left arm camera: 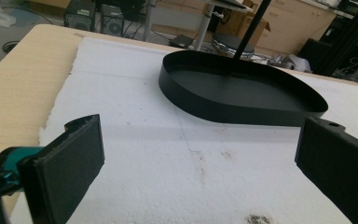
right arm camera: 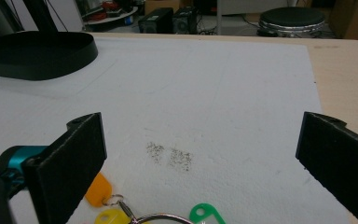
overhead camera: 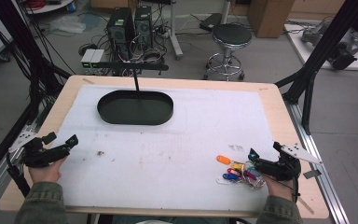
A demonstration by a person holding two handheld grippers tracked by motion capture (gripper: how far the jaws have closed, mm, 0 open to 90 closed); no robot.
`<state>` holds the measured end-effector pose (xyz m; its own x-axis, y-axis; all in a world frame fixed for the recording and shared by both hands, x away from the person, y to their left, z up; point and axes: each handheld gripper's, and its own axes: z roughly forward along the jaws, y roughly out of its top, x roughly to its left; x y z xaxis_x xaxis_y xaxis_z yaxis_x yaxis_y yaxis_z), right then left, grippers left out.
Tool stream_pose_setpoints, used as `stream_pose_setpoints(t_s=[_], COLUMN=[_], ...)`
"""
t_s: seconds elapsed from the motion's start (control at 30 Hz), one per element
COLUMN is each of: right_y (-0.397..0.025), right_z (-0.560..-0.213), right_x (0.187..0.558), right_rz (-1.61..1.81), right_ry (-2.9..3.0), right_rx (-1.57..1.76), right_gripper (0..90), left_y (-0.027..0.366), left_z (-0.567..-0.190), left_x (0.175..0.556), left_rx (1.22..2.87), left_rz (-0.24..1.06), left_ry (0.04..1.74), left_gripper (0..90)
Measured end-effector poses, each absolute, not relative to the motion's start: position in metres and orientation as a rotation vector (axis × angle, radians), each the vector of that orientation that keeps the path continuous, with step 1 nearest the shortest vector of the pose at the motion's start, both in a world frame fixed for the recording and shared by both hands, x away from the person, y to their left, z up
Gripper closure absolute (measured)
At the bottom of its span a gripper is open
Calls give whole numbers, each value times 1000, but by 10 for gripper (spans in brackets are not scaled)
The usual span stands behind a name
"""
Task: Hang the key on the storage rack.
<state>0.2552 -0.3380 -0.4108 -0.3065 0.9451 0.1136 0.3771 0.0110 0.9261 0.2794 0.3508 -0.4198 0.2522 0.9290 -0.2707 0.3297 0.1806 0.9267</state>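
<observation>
Two grippers are resting low over the white mat (overhead camera: pixel 177 154), one at each near corner of the wooden table (overhead camera: pixel 279 100). At the person's left hand (overhead camera: pixel 44 169), the left gripper (overhead camera: pixel 63 142) is sitting with its jaws spread wide apart and gripping nothing; in the left gripper view it (left arm camera: pixel 200 163) is looking across bare, lightly stained mat (left arm camera: pixel 135 140) toward the black oval tray (left arm camera: pixel 242 95), which is lying well ahead on the far part of the mat. At the person's right hand (overhead camera: pixel 277 184), the right gripper (overhead camera: pixel 263 156) is likewise standing released, its jaws wide and holding nothing. A bunch of coloured key tags (overhead camera: pixel 237 172) on a metal ring is lying on the mat just beside the right gripper's tips; in the right gripper view the orange, yellow and green tags (right arm camera: pixel 121 207) are showing low between the jaws of that gripper (right arm camera: pixel 200 158), near its left jaw, whether touching I cannot tell. The tray (overhead camera: pixel 135 107) is sitting well apart from the tags, and a stool (overhead camera: pixel 230 44) is standing on the floor beyond the table
</observation>
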Motion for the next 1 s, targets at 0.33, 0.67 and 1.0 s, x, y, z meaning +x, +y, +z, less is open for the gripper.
stream_pose_setpoints(t_s=[0.33,0.67,1.0], right_y=[-338,-335,-327], right_z=[-410,-410,-412], right_x=[255,255,259], right_rz=[1281,1266,1230], right_ry=[1727,1748,1811], right_rx=[1361,1349,1323], right_gripper=[5,5,5], left_y=[350,350,350], left_z=[-420,-420,-421], left_x=[280,280,281], left_rx=[1376,1376,1377], left_rz=[654,656,649], left_ry=[1292,1295,1292], left_gripper=[17,17,17])
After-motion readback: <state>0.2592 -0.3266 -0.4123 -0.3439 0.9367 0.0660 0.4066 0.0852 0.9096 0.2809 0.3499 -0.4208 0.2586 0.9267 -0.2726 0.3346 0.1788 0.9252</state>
